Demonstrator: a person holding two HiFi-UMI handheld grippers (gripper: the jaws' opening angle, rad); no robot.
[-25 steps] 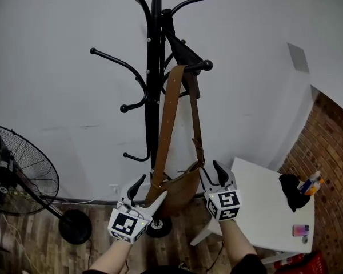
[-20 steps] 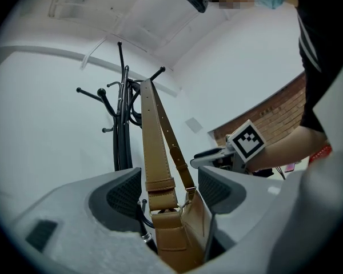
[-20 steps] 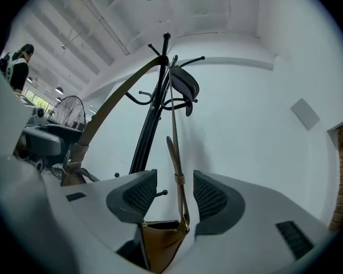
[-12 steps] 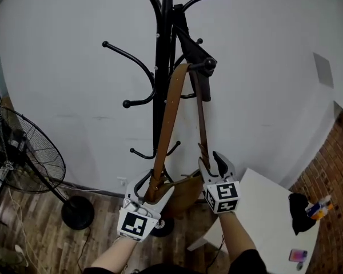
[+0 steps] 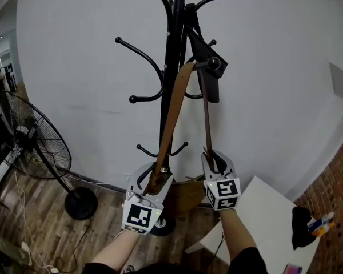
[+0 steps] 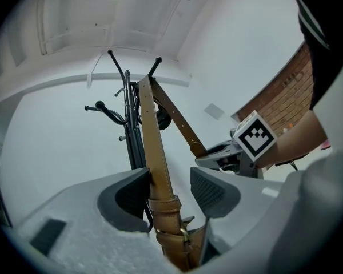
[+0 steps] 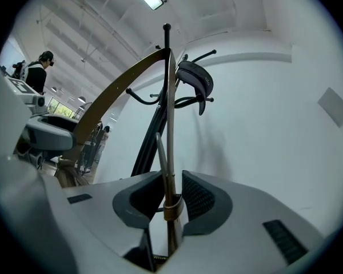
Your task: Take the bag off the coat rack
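Coat rack (image 5: 170, 67); bag (image 5: 187, 194) hangs from its upper hook (image 5: 212, 63) by the strap (image 5: 175, 107); left gripper (image 5: 156, 174) and right gripper (image 5: 215, 160), jaws just been closing, half open, a strap run between each pair, seemingly unpinched; lifting now, strap slips or snags the hook's knob.

Brown bag (image 5: 187, 194), strap (image 5: 172, 116) over hook (image 5: 208, 63) of black coat rack (image 5: 172, 44)

coat rack (image 5: 172, 67): black metal, semi-gloss | bag strap (image 5: 172, 116): tan leather, smooth, stitched edges | left gripper (image 6: 170, 180) shell: matt grey plastic, grainy | pads (image 6: 131, 196): dark, cross-hatched | floor (image 5: 40, 233): wood planks | wall (image 5: 74, 67): matt white | side wall (image 6: 286, 96): rough brick
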